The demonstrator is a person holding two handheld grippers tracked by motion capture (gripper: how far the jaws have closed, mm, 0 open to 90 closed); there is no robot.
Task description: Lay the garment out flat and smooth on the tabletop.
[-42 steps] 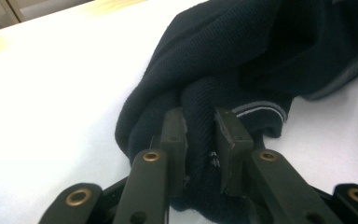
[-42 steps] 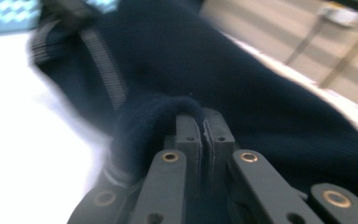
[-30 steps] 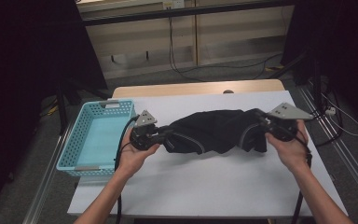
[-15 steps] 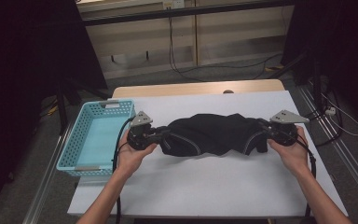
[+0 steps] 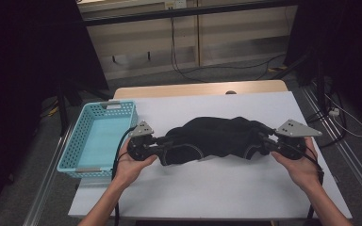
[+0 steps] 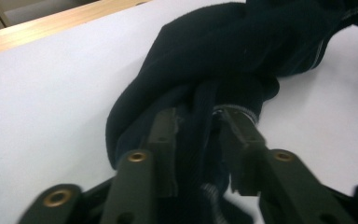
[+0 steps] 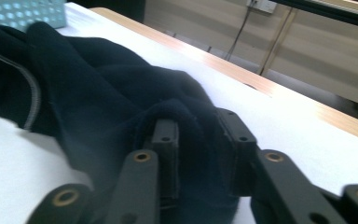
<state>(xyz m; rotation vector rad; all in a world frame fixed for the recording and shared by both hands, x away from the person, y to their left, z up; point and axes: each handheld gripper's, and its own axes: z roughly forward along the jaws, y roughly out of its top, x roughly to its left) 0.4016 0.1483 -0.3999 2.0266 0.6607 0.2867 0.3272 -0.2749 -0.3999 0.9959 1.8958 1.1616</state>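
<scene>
Both forearms bare, no sleeves in the high view. Left gripper [image 5: 162,143] and right gripper [image 5: 263,140]: black bodies, each topped by a grey three-cornered plate; black cable trails from each toward the near edge. Gripper views: black link arms with brass-coloured pivot pins, ribbed rectangular jaw pads.

black garment [image 5: 214,136] btwn hand-held grippers, basket [image 5: 86,155] left

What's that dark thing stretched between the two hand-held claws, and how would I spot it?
Find the white table; left of it sits a light blue basket. In the table's middle lies a bunched black garment with pale stitched edges, pinched at each end by the left gripper and right gripper. It is the only cloth there.
</scene>
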